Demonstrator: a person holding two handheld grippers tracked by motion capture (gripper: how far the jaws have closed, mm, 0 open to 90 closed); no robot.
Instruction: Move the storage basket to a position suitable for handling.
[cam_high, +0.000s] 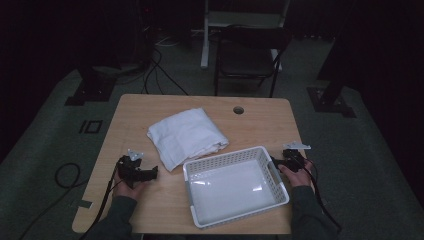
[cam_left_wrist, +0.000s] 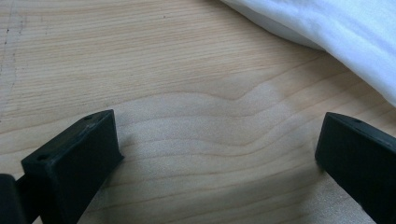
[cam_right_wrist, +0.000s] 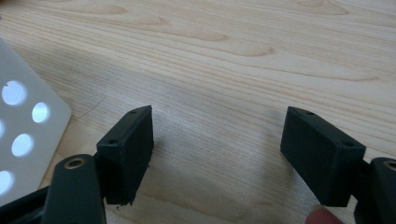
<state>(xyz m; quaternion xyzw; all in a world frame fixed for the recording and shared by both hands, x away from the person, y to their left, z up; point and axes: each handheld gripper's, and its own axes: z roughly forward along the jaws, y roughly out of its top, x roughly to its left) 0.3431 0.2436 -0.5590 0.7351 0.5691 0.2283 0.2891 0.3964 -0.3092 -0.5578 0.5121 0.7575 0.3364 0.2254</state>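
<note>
The white basket (cam_high: 235, 185) takes up the near middle of the worktop (cam_high: 260, 120). Just beyond the basket's far left corner lies the folded white cloth (cam_high: 185, 136), closing that side. Left of the basket, bare wood gives the left claw (cam_high: 154, 172) room. Right of the basket, a narrow bare strip holds the right claw (cam_high: 274, 161), close beside the wall.

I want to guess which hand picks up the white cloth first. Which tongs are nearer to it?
Left. The left tongs sit just left of the folded white cloth's near corner, jaws open. The right tongs are beyond the white basket, at its right end, farther off.
</note>
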